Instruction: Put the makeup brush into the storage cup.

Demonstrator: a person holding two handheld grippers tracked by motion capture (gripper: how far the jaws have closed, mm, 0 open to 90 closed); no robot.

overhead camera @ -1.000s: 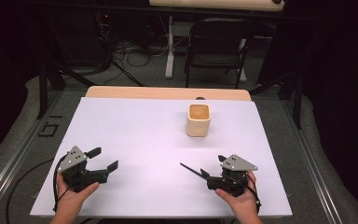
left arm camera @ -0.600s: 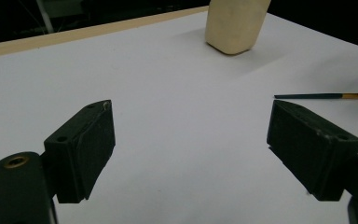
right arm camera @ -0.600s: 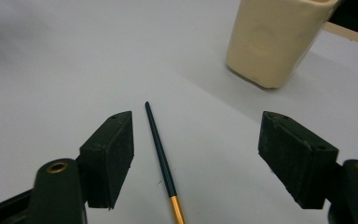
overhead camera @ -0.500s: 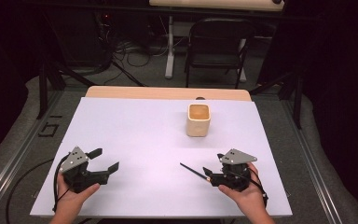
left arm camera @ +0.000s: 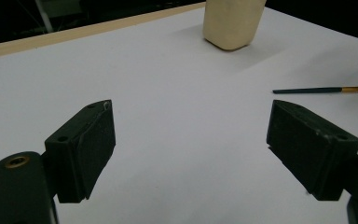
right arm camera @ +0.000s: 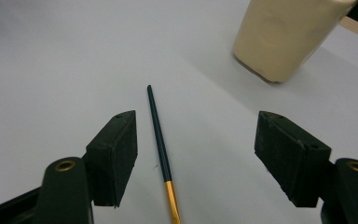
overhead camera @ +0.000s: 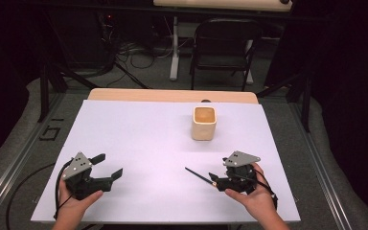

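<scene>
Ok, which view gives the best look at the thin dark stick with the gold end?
The right gripper view: the stick lies close up between open jaws. The high view shows it as a small sliver; the left gripper view catches it far off.

Matt cream cup [overhead camera: 204, 123], smooth white tabletop [overhead camera: 143, 143], wooden edge [overhead camera: 172, 96].

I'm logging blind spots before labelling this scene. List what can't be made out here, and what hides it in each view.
- The thin dark stick: its gold end runs off the bottom edge of the right gripper view; in the high view it disappears behind the right gripper.
- The cream cup: its top is cropped by the upper edge in both gripper views.
- The cup's contents: the high view is too small to tell.
- The room behind the table: too dark.
</scene>
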